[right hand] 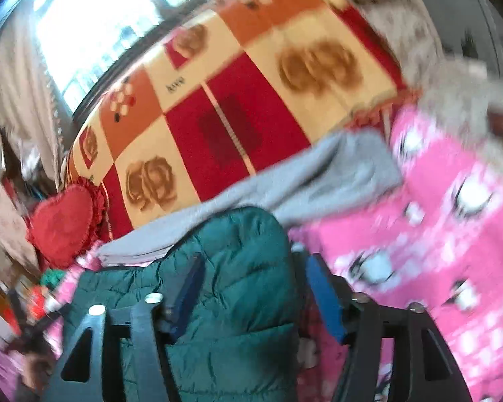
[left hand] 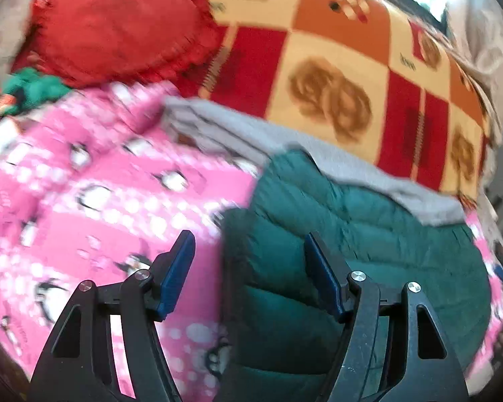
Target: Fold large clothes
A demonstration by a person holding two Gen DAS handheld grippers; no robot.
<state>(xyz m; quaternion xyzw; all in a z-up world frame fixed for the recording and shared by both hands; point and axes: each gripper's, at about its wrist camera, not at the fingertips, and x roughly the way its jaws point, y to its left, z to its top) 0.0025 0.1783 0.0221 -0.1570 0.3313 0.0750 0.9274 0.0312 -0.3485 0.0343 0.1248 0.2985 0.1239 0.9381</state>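
A dark green quilted jacket (left hand: 369,234) lies folded on a pink penguin-print blanket (left hand: 100,184). My left gripper (left hand: 248,236) hovers over the jacket's left edge. It is open: its blue pads stand wide apart and press on nothing. In the right wrist view the same jacket (right hand: 238,241) fills the space under my right gripper (right hand: 255,259). That gripper is also open, and the jacket's right edge lies between its pads without being squeezed. A grey garment (left hand: 251,134) lies flat just behind the jacket and is partly covered by it.
A red, orange and cream checked blanket (left hand: 318,50) covers the bed beyond. A red heart cushion (left hand: 117,26) sits at the back left beside a green and red bundle (left hand: 33,87). In the right wrist view a bright window (right hand: 100,16) is far behind.
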